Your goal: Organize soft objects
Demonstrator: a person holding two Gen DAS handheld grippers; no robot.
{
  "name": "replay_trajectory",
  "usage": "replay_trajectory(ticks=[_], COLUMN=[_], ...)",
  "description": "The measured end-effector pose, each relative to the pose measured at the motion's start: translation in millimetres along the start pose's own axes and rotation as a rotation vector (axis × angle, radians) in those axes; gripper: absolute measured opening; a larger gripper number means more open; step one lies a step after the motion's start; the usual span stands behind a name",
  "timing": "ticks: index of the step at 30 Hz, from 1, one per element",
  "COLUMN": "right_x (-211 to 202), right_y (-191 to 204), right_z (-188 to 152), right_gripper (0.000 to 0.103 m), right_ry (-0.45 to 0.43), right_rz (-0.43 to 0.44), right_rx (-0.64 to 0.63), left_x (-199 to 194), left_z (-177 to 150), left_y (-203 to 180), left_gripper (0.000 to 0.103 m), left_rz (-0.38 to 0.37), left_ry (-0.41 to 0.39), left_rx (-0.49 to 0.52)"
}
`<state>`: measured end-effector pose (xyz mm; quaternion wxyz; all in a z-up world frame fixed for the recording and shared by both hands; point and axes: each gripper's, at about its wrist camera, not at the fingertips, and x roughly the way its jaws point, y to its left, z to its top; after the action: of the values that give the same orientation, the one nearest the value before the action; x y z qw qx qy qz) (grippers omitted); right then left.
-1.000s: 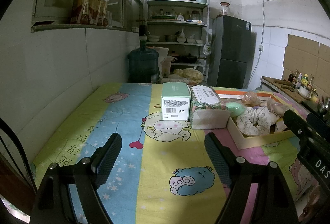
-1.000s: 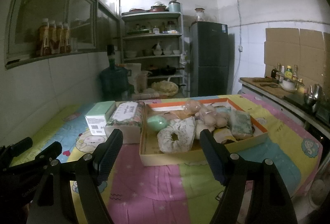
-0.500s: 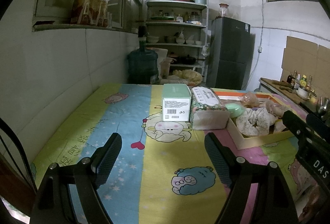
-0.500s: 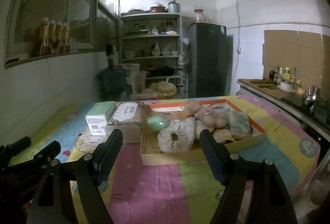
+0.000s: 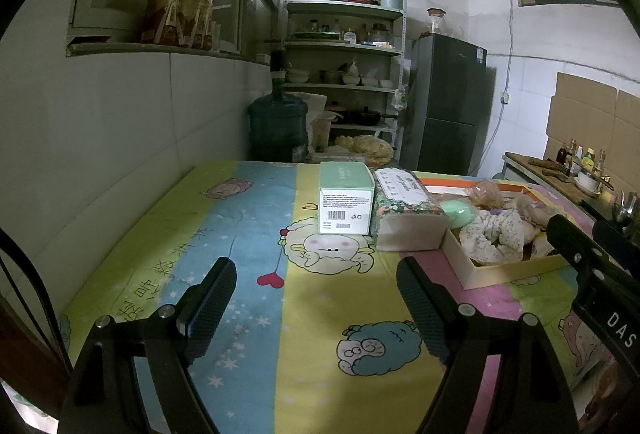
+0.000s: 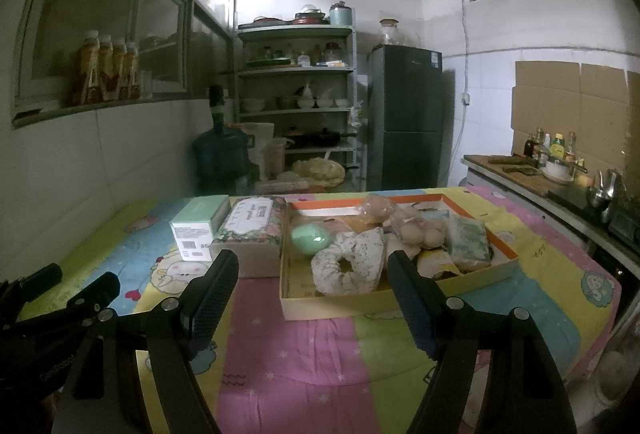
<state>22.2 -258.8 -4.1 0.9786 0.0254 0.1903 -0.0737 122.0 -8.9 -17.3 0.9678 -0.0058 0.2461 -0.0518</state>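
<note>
I find both my left tool (image 5: 316, 288) and right tool (image 6: 312, 280) spread apart, empty. Ahead of the right tool, soft items (image 6: 348, 266) fill the tray (image 6: 384, 304); tissue pack (image 6: 250, 230) and green box (image 6: 196, 230) sit beside it. This fits sorting finished or pending.

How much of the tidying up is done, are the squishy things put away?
Looks done: the soft things, like the floral scrunchie and green sponge, lie in the shallow cardboard tray. The mint box and floral tissue pack stand beside it on the cartoon sheet. In hand: nothing; left gripper and right gripper hang open. This fits either tray-filling or tray-emptying, so what's left is unclear.
</note>
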Motion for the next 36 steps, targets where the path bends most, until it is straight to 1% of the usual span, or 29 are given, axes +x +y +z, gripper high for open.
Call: replay_trajectory(ticks=[36], right_x=[-2.5], right_y=[4.5], right_z=[4.4], right_gripper=[0.078], right_ry=[-0.01], right_rz=[0.015], right_rx=[-0.02], left_x=[-0.9], left_z=[0.3], left_y=[0.6], left_gripper=[0.083], left_rz=[0.001], left_ry=[-0.001], left_rx=[0.001])
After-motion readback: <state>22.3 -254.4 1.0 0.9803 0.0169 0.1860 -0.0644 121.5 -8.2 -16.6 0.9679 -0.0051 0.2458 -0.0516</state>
